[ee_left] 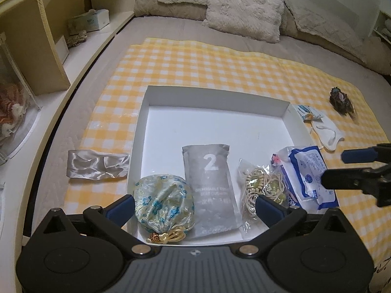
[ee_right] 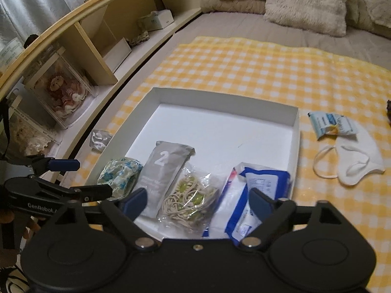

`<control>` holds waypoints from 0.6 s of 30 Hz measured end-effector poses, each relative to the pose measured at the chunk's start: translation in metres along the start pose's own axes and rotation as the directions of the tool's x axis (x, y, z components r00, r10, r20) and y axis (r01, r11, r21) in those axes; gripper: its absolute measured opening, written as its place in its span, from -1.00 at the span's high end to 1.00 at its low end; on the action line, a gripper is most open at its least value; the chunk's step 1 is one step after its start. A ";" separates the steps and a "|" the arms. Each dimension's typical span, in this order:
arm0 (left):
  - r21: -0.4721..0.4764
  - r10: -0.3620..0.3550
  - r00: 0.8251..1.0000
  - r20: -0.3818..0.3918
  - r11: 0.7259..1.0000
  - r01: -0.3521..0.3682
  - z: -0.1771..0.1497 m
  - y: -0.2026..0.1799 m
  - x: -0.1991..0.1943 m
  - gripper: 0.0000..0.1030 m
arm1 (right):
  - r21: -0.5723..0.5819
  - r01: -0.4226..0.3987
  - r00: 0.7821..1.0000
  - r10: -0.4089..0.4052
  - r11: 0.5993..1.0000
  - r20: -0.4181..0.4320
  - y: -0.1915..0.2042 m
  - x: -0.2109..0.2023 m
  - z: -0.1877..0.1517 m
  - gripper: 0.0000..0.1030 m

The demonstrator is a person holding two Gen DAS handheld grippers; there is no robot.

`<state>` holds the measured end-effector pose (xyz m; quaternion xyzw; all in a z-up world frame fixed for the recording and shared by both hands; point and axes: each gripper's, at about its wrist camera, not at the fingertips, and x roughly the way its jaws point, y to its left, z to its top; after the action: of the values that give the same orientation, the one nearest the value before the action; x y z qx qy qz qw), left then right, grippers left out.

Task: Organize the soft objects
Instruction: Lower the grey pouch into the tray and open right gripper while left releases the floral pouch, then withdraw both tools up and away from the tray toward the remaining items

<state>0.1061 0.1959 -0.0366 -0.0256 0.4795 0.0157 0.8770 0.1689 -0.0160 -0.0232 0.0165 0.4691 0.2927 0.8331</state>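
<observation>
A shallow white tray (ee_left: 215, 92) (ee_right: 220, 95) lies on a yellow checked cloth (ee_left: 195, 61). Along its near side sit a floral brocade pouch (ee_left: 163, 202) (ee_right: 119, 173), a grey packet marked 2 (ee_left: 210, 185) (ee_right: 163, 168), a clear bag of hair ties (ee_left: 261, 183) (ee_right: 188, 197) and a blue-white packet (ee_left: 305, 173) (ee_right: 259, 183). My left gripper (ee_left: 195, 204) (ee_right: 94, 177) is open above the pouch and grey packet, holding nothing. My right gripper (ee_right: 196, 195) (ee_left: 332, 169) is open over the bag and blue packet, also holding nothing.
A silver satin band (ee_left: 97, 167) (ee_right: 99, 139) lies left of the tray. To its right are a white mask (ee_left: 327, 131) (ee_right: 354, 161), a small packet (ee_left: 306, 112) and a dark bundle (ee_left: 341, 100). Shelves (ee_left: 48, 48) run along the left; fluffy pillows (ee_left: 244, 7) lie behind.
</observation>
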 end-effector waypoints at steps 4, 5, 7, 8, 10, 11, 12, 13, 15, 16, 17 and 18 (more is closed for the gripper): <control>-0.008 0.006 1.000 0.017 1.000 -0.006 0.000 -0.002 -0.006 -1.00 | -0.027 0.017 0.999 -0.016 1.000 0.029 -0.001 -0.013 -0.005 -0.99; -0.010 0.009 1.000 0.023 1.000 -0.008 0.000 -0.003 -0.008 -1.00 | -0.033 0.026 0.999 -0.025 0.999 0.036 -0.001 -0.015 -0.006 -0.99; -0.015 0.007 0.999 0.031 1.000 -0.007 0.000 -0.004 -0.011 -1.00 | -0.041 0.042 0.998 -0.040 0.998 0.054 -0.002 -0.020 -0.007 -1.00; -0.019 0.006 0.999 0.036 1.000 -0.005 0.000 -0.005 -0.013 -1.00 | -0.042 0.050 0.997 -0.047 0.998 0.060 -0.003 -0.022 -0.008 -1.00; -0.021 0.003 0.999 0.045 1.000 -0.002 0.001 -0.006 -0.016 -1.00 | -0.044 0.059 0.996 -0.056 0.997 0.066 -0.004 -0.026 -0.009 -1.00; -0.020 0.001 0.999 0.050 1.000 0.000 0.001 -0.007 -0.018 -1.00 | -0.045 0.061 0.996 -0.058 0.997 0.070 -0.005 -0.028 -0.010 -1.00; -0.021 0.001 0.998 0.055 1.000 0.000 0.002 -0.009 -0.020 -1.00 | -0.045 0.065 0.995 -0.062 0.997 0.074 -0.007 -0.031 -0.010 -1.00; -0.021 0.000 0.998 0.060 1.000 0.002 0.002 -0.010 -0.021 -1.00 | -0.046 0.071 0.995 -0.068 0.996 0.077 -0.007 -0.033 -0.011 -1.00; -0.017 -0.004 0.998 0.069 1.000 0.006 0.004 -0.013 -0.024 -1.00 | -0.050 0.085 0.993 -0.080 0.995 0.090 -0.010 -0.038 -0.012 -1.00; -0.015 -0.006 0.997 0.074 1.000 0.007 0.005 -0.015 -0.025 -1.00 | -0.050 0.095 0.991 -0.090 0.994 0.098 -0.012 -0.041 -0.013 -1.00; -0.011 -0.007 0.997 0.079 1.000 0.008 0.006 -0.018 -0.027 -1.00 | -0.047 0.103 0.990 -0.097 0.994 0.103 -0.014 -0.044 -0.014 -1.00; -0.007 -0.010 0.996 0.083 1.000 0.011 0.007 -0.020 -0.027 -1.00 | -0.043 0.109 0.989 -0.104 0.993 0.109 -0.018 -0.047 -0.014 -1.00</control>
<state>0.0983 0.1761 -0.0093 -0.0307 0.4422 0.0140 0.8963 0.1479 -0.0579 -0.0006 -0.0134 0.4169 0.2577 0.8716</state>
